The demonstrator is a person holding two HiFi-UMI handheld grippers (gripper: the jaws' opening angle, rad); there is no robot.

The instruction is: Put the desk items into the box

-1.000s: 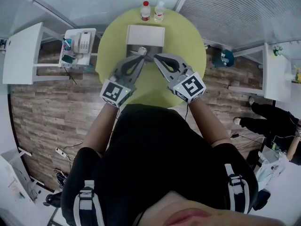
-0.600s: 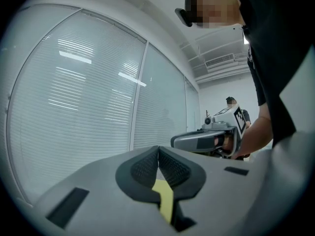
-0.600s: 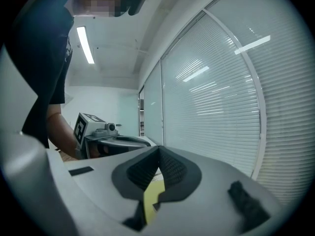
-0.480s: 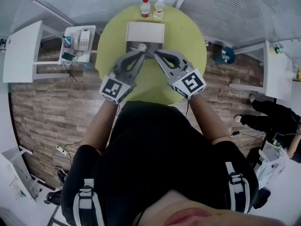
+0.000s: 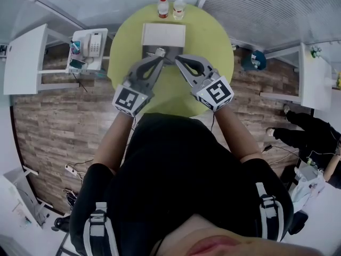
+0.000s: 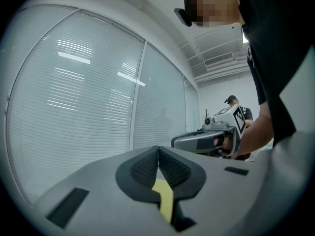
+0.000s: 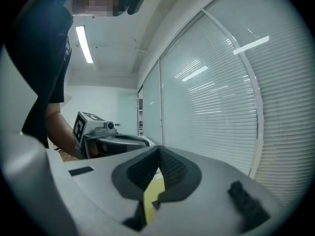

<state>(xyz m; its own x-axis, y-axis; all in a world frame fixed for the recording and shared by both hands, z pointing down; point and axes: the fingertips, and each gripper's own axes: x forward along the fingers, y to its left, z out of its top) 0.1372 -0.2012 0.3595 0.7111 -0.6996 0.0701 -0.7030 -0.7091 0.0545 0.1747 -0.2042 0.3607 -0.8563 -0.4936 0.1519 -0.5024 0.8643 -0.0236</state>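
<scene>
A white box sits at the far side of the round yellow-green table. A small pale item lies by the box's near edge; what it is cannot be made out. My left gripper and right gripper hover side by side over the table's middle, tips close together just short of the box. In the left gripper view the left gripper has its pads pressed together with nothing between them, and the right gripper shows beside it. The right gripper is shut and empty too.
Two small bottles stand behind the box. A side stand with a white telephone is at the table's left. White desks flank the room, and a person stands at the right on the wooden floor.
</scene>
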